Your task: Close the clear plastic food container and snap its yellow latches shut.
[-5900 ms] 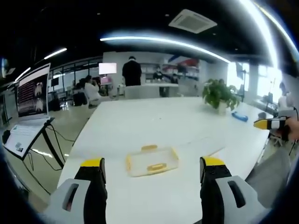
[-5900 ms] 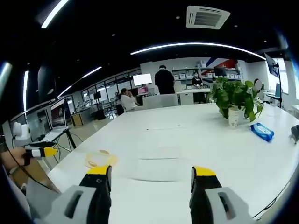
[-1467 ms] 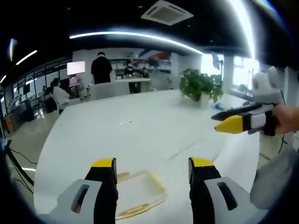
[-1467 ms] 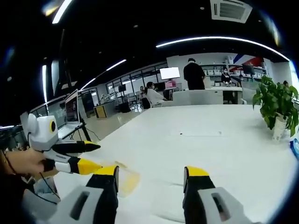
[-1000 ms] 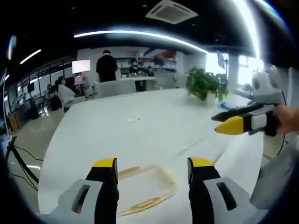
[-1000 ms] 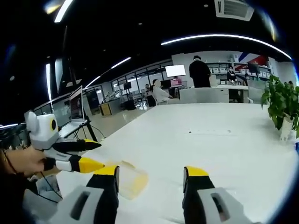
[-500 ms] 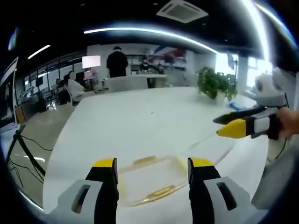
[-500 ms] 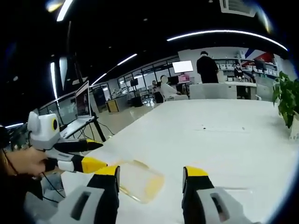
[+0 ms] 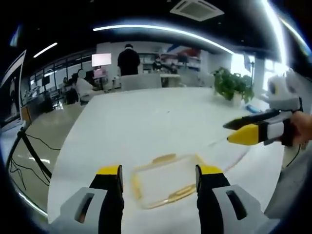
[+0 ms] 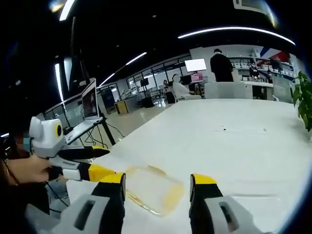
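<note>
In the left gripper view, the left gripper [image 9: 159, 176] is seen with its two yellow-tipped jaws spread apart and nothing held between them. The clear food container [image 9: 162, 179] is lying on the white table [image 9: 141, 117], just beyond the jaws and framed between them, with yellow latches [image 9: 164, 158] seen along its edges; whether they are snapped cannot be told. The right gripper [image 9: 236, 130] is held in from the right by a hand [image 9: 303, 128], above the table and apart from the container, its tips close together. A potted plant [image 9: 233, 85] is standing far off on the right of the table, and people are seen at the far end of the room. In the right gripper view, the right gripper [image 10: 157, 180] is shown with its jaws parted and empty. The container [image 10: 155, 188] is lying on the table [image 10: 234, 141] between and just beyond them. The left gripper [image 10: 105, 162] is held in from the left, near the container's left edge; whether it touches cannot be told.
</note>
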A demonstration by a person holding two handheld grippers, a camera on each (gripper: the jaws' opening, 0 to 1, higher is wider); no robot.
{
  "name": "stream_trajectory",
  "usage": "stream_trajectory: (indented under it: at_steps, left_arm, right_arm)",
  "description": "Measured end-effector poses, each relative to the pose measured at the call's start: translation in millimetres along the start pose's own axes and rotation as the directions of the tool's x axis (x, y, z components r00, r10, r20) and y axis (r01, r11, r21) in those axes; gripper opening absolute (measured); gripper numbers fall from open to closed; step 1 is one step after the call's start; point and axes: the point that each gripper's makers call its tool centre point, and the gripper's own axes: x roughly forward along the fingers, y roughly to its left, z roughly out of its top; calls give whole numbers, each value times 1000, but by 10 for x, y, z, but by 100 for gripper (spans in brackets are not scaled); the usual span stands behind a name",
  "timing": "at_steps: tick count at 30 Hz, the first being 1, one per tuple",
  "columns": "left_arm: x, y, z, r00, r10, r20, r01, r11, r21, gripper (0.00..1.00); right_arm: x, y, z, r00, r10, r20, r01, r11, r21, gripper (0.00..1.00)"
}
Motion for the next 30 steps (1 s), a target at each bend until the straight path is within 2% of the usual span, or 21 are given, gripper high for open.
stream_trajectory:
  at_steps: [12,18,22,30]
  left_arm:
    - [71,123,-87,1000,16,-22,-16,1000,-21,58]
    - [110,185,-187,998,29,-61,-30,999,-21,57]
    - [142,194,-282,995,19,-100,-22,999,-31,56]
    - [205,220,-416,990,20,-138,-27,998,-49,50]
  right_arm:
    - [128,-8,-106,999,-8,-41,9,1000,23,50]
    - [178,-28,-198,997,-24,-75,26,999,22,48]
    - [212,-6,-233,997,-9,-77,15,998,69,46]
    - [318,-25,-365,993,-26,-112,35,996,79,42]
